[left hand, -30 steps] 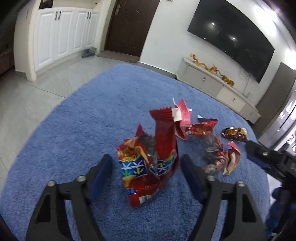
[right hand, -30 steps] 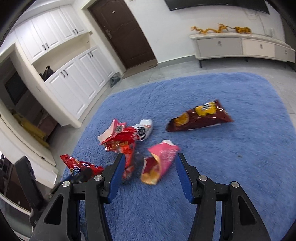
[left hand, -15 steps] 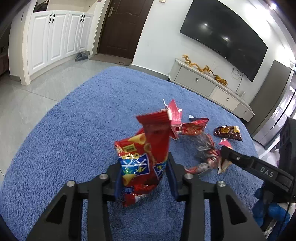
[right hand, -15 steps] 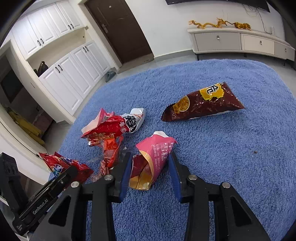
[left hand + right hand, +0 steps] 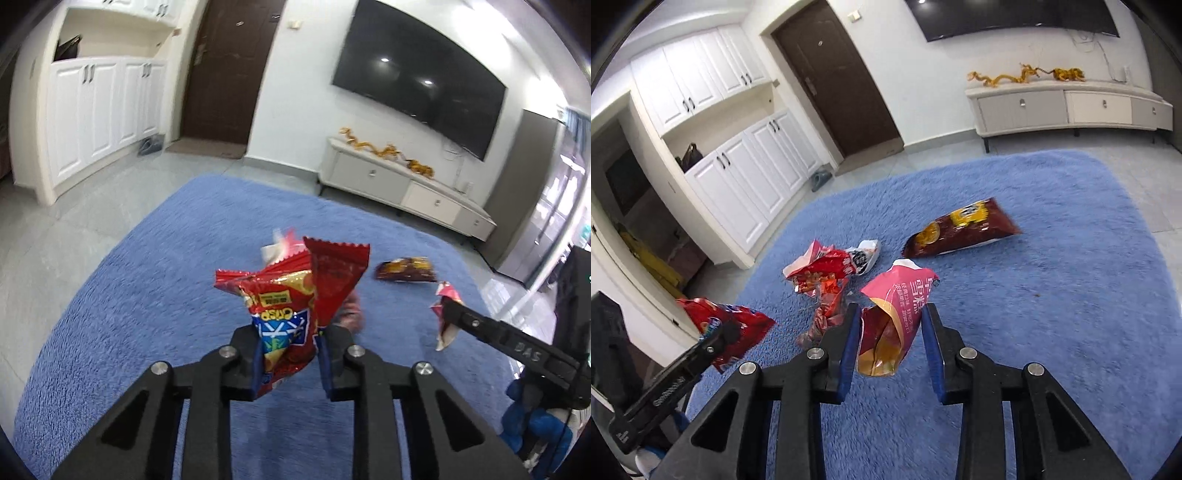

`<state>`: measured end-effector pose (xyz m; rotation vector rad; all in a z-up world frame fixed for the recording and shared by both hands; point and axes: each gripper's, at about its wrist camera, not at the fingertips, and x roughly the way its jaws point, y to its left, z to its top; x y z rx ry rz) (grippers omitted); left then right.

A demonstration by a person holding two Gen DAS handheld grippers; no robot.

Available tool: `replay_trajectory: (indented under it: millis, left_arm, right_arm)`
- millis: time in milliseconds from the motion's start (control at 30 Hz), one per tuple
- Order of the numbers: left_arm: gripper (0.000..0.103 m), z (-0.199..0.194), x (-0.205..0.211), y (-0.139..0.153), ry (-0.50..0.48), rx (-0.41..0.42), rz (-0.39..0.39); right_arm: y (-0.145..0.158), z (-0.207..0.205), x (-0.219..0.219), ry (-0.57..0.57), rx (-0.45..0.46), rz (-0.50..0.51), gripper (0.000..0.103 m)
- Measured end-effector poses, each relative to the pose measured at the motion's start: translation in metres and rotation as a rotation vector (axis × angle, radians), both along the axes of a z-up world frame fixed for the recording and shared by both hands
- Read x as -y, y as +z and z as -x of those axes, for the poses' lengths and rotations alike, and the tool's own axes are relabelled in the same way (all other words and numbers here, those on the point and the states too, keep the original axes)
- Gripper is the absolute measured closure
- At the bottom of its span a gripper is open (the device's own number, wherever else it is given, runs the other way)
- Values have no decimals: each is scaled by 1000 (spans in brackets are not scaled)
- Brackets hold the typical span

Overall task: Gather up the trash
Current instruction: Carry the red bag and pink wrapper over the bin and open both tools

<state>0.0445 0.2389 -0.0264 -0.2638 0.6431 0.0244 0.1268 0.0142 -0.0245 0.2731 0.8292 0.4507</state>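
- Red chip bag [image 5: 291,314], frame centre, pinched in the just-closing left gripper [image 5: 290,363], hiding wrappers behind.
- Pink wrapper [image 5: 895,317], lower centre, clamped by the just-narrowing right gripper [image 5: 890,354]; motion-blurred brown bag [image 5: 960,229] lies on the blue rug [image 5: 1052,295].

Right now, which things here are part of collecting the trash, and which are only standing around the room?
Part of the job:
- red chip bag, in the left tongs
- pink wrapper, in the right tongs
- dark brown snack bag
- crumpled red wrappers

Only standing around:
- blue rug
- television
- low cabinet
- door
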Motion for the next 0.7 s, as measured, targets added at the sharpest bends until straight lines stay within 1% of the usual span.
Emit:
replay_trajectory:
  millis: [167, 367, 567, 600, 700]
  left_arm:
    - [86, 3, 32, 16, -81, 20, 3]
    - [88, -9, 91, 28, -236, -1, 13]
    - [88, -29, 188, 35, -446, -23, -19]
    - [88, -32, 210, 35, -493, -27, -30]
    - [88, -39, 260, 32, -587, -38, -66]
  right_arm:
    - [11, 14, 34, -67, 25, -23, 71]
    - [17, 34, 105, -199, 51, -54, 71]
    - [17, 57, 189, -374, 72, -80, 72]
    - [16, 61, 203, -406, 74, -80, 72]
    - [8, 74, 246, -507, 63, -89, 72]
